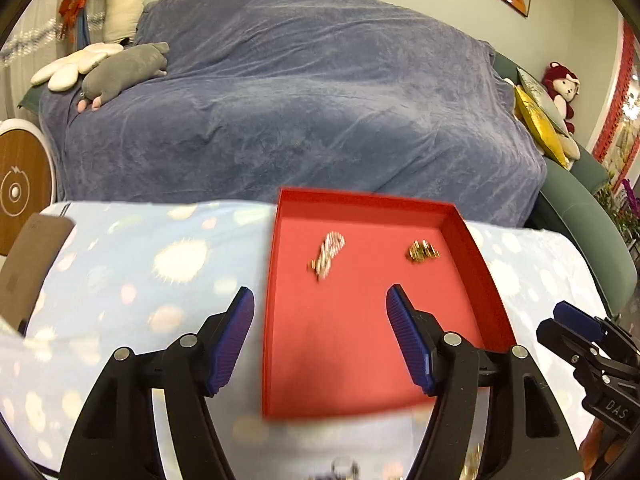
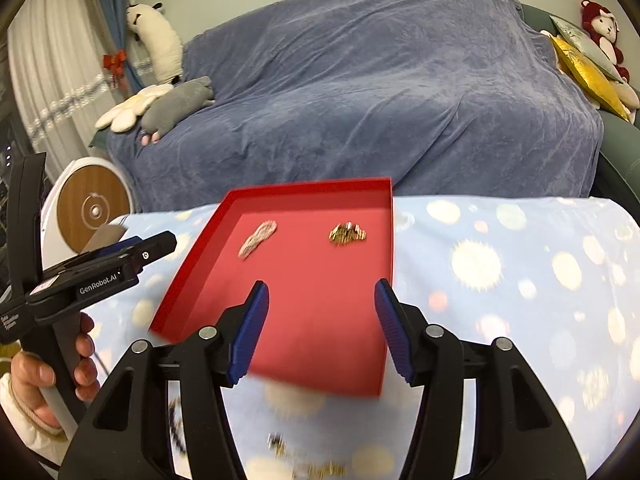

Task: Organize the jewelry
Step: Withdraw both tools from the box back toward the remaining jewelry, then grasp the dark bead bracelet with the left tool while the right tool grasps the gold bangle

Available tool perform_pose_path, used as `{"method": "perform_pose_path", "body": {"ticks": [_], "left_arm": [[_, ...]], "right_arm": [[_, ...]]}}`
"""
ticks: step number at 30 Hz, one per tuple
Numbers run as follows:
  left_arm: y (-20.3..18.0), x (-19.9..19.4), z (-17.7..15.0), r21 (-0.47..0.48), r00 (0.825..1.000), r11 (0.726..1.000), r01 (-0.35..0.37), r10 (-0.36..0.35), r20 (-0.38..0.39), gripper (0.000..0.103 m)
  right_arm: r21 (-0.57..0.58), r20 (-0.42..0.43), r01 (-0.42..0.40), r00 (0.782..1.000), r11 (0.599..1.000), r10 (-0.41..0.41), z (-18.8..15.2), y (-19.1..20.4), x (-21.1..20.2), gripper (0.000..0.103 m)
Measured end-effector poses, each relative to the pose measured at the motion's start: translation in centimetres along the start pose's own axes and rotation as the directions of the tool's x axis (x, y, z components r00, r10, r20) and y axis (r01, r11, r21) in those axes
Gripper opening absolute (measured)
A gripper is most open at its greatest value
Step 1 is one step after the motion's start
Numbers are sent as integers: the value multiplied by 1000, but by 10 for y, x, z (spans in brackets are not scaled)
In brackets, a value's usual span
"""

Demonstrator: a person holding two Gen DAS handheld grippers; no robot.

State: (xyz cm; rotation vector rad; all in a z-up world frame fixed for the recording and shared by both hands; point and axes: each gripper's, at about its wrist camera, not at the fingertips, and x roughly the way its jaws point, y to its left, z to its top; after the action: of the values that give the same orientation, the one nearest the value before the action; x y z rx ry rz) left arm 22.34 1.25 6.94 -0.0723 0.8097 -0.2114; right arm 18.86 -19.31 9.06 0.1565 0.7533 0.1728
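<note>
A shallow red tray (image 1: 472, 240) (image 2: 192, 256) lies on a light blue dotted cloth. In it rest a pale pinkish-silver chain (image 1: 329, 255) (image 2: 258, 239) on the left and a gold chain (image 1: 422, 251) (image 2: 347, 234) on the right. My left gripper (image 1: 320, 300) is open and empty, hovering over the tray's near left part. My right gripper (image 2: 321, 292) is open and empty over the tray's near end. Blurred gold jewelry (image 2: 316, 464) lies on the cloth in front of the tray, under the right gripper. The right gripper also shows at the right edge of the left wrist view (image 1: 576, 320).
The cloth-covered table (image 2: 500, 280) ends just behind the tray. Beyond it stands a sofa under a blue-grey blanket (image 1: 300, 100) with plush toys and cushions. A brown card (image 1: 28, 264) lies at the table's left edge. A round white-and-wood object (image 2: 94, 208) stands to the left.
</note>
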Motion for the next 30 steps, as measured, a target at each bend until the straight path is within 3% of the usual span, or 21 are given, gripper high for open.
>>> {"method": "perform_pose_path", "body": {"ticks": [6, 12, 16, 21, 27, 30], "left_arm": [[10, -46, -69, -55, 997, 998, -33, 30, -70, 67], [13, -61, -121, -99, 995, 993, -63, 55, -83, 67], [7, -49, -130, -55, 992, 996, -66, 60, -113, 68], [-5, -43, -138, -28, 992, 999, -29, 25, -126, 68], [-14, -39, -141, 40, 991, 998, -40, 45, -124, 71], [-12, -36, -145, 50, 990, 998, -45, 52, -134, 71]], "right_arm": [[33, -24, -7, 1000, 999, 7, -78, -1, -52, 65], [-64, -115, 50, 992, 997, -57, -143, 11, -44, 68], [-136, -107, 78, 990, 988, -93, -154, 21, -31, 75], [-120, -124, 70, 989, 990, -85, -156, 21, -17, 75], [-91, -155, 65, 985, 994, -78, -159, 14, -4, 75], [-107, -153, 70, 984, 992, -86, -158, 16, -6, 63]]}}
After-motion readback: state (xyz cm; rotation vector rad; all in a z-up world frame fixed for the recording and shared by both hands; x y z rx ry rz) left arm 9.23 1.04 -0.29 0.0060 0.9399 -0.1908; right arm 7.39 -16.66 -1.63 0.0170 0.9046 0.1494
